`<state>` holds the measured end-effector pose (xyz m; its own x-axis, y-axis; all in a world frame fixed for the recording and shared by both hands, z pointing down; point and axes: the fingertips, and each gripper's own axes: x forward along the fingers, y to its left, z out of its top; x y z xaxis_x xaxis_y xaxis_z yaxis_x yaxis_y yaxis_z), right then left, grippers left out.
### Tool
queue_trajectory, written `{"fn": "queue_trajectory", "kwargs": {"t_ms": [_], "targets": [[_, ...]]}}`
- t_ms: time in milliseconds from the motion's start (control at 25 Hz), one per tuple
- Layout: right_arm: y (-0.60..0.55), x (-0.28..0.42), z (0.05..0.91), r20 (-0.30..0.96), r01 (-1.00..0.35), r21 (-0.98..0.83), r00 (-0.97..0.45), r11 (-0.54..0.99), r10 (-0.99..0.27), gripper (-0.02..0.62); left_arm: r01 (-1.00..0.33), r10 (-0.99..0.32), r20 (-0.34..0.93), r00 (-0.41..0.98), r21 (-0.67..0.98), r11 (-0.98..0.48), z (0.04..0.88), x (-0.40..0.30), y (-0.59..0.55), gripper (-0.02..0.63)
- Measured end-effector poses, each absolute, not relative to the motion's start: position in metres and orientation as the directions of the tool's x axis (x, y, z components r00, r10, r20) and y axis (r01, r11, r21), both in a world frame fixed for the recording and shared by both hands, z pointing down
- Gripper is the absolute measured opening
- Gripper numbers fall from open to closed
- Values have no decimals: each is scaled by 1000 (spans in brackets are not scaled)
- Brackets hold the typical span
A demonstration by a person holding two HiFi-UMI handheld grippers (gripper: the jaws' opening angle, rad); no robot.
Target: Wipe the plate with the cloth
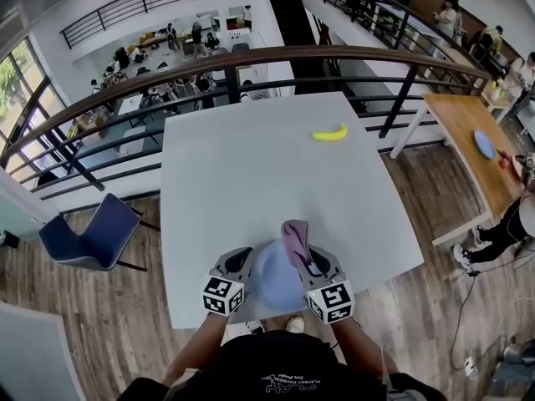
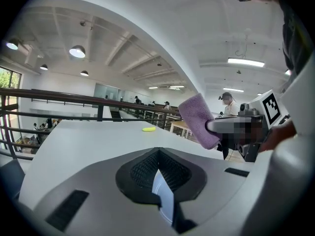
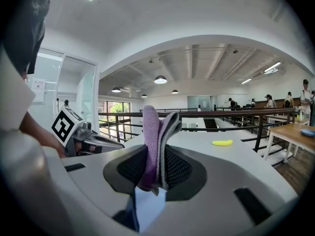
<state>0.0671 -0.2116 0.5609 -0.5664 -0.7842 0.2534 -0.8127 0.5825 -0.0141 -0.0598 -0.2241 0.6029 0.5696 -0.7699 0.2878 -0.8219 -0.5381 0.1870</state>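
**Plate pinched on the left, cloth clamped on the right**

Seen from the head camera, the 2 grippers sit side by side over the near edge of the white table (image 1: pixel 251 165), with the pale blue plate (image 1: pixel 274 281) between them.

The left gripper (image 1: pixel 244 261) has its jaws closed on the plate's left rim. In its own view the jaws (image 2: pixel 160 181) meet on a thin pale blue edge of the plate (image 2: pixel 163 194), which stands nearly on edge between the black pads.

The right gripper (image 1: pixel 306 256) has its jaws pressed together on a folded purple cloth (image 1: pixel 294 236). In its own view the cloth (image 3: pixel 157 136) rises upright out of the jaws (image 3: pixel 155 172), purple on one face and grey on the other. A sliver of the plate (image 3: pixel 147 206) shows just below it.

From the left gripper view the cloth (image 2: pixel 198 119) sticks up from the right gripper (image 2: pixel 231 127), to the right of the plate. From the head view the cloth lies at the plate's far right rim; whether it touches the plate I cannot tell.

A yellow banana (image 1: pixel 330 133) lies on the far part of the table, well apart from the plate. A blue chair (image 1: pixel 92 232) stands on the wooden floor to the left of the table.
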Motion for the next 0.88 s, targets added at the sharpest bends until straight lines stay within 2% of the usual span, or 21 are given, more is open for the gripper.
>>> {"fn": "queue_trajectory", "kwargs": {"t_ms": [880], "targets": [[-202,90,641,417,-836,-69,-519,544,-746,100,-828,-691,458,559,265,-494,670,-57,-205,12]]}}
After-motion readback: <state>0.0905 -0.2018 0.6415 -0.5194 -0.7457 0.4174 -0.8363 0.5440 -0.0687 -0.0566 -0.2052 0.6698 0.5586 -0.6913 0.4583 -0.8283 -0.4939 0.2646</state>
